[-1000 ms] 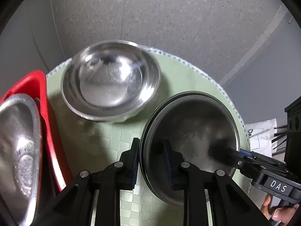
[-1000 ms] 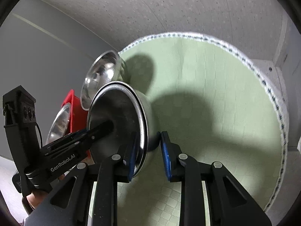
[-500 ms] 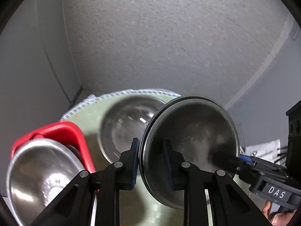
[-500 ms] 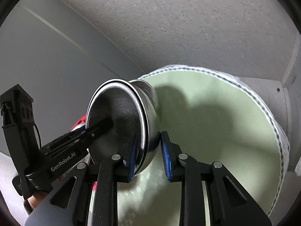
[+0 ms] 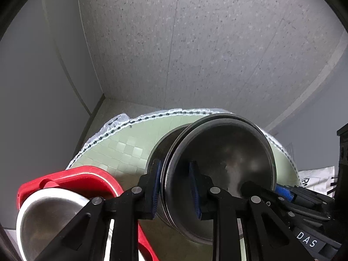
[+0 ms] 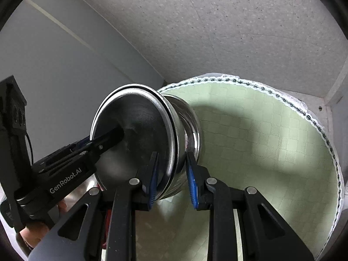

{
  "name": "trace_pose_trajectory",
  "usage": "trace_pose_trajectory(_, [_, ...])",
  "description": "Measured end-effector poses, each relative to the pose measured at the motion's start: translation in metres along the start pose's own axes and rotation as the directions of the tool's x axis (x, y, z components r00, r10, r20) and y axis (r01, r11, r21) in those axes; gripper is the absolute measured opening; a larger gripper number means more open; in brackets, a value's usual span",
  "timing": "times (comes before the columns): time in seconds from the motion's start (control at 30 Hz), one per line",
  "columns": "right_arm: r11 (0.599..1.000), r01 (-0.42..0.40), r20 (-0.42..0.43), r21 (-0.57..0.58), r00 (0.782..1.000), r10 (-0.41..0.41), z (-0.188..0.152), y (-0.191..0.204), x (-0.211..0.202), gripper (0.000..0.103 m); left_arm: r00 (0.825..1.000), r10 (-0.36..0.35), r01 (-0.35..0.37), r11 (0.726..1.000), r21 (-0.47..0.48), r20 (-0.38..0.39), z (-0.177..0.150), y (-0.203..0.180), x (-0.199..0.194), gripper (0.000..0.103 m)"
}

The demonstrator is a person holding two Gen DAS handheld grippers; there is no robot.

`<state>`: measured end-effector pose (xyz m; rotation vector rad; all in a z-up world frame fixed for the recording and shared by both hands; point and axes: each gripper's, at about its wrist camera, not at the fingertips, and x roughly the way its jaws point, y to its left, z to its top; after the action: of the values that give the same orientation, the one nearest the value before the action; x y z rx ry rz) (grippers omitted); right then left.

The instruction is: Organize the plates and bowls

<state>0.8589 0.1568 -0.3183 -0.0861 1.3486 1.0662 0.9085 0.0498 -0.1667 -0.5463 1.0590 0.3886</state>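
Above the round green mat, a stack of steel bowls is held in the air, tipped on its side with the open mouth toward the person. At least two nested rims are visible (the exact count cannot be told).

Left gripper: jaws pinch the stack's rim, one blue pad outside the wall, the other inside the bowl. Seen from the right wrist, this gripper reaches into the bowl from the left side.

Right gripper: jaws pinch the opposite part of the rim in the same manner, one pad inside, one outside. Seen from the left wrist, its finger enters the bowl at the lower right.

Stack position: clear of the mat, not touching it, with its shadow falling on the green surface.

At the left edge of the mat stands a red rack. Another steel bowl rests tilted in it, just beside the left gripper's housing.

The mat has a white patterned border and lies on a speckled grey bench. A white printed packet lies beyond the mat's right edge.
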Motion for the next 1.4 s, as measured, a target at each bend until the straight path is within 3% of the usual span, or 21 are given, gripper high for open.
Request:
trace_pose_trajectory(0.23, [0.999,0.043,0.002,-0.001,0.999,-0.043,0.001,0.000,0.010,0.027,0.999,-0.005,0.005,1.000,-0.007,-0.034,0.009,0.009,0.026,0.022])
trace_pose_trajectory(0.43, [0.999,0.049,0.008,-0.002,0.999,-0.049,0.006,0.002,0.014,0.030,0.998,0.002,-0.002,1.000,-0.015,-0.060,0.009,0.002,0.034,0.041])
trace_pose_trajectory(0.77, [0.998,0.026,-0.015,0.061,1.000,-0.025,0.012,-0.003,0.005,0.038,0.998,-0.031,0.029,0.999,-0.041,-0.062,0.012,0.006,0.034,0.043])
trace_pose_trajectory(0.83, [0.998,0.010,-0.007,0.065,1.000,-0.010,0.013,-0.002,0.001,0.044,0.998,-0.013,0.011,0.999,-0.038,-0.061,0.010,0.006,0.034,0.045])
trace_pose_trajectory(0.93, [0.995,0.070,0.011,0.066,0.997,-0.071,0.014,0.000,-0.007,0.071,0.998,-0.017,0.013,0.998,-0.065,-0.056,0.009,0.009,0.030,0.049])
trace_pose_trajectory(1.13, [0.996,0.047,0.019,0.082,0.999,-0.049,0.012,-0.007,-0.012,0.073,1.000,-0.010,0.009,0.998,-0.057,-0.019,0.007,0.003,0.014,0.058])
trace_pose_trajectory(1.33, [0.995,0.028,0.054,0.092,0.998,-0.033,0.011,-0.012,-0.023,0.073,0.999,-0.026,0.028,0.999,-0.045,0.030,0.008,0.005,-0.008,0.077])
trace_pose_trajectory(1.4, [0.995,0.023,0.069,0.098,0.997,-0.030,0.010,-0.014,-0.030,0.073,0.999,-0.034,0.036,0.998,-0.045,0.041,0.010,0.008,-0.013,0.078])
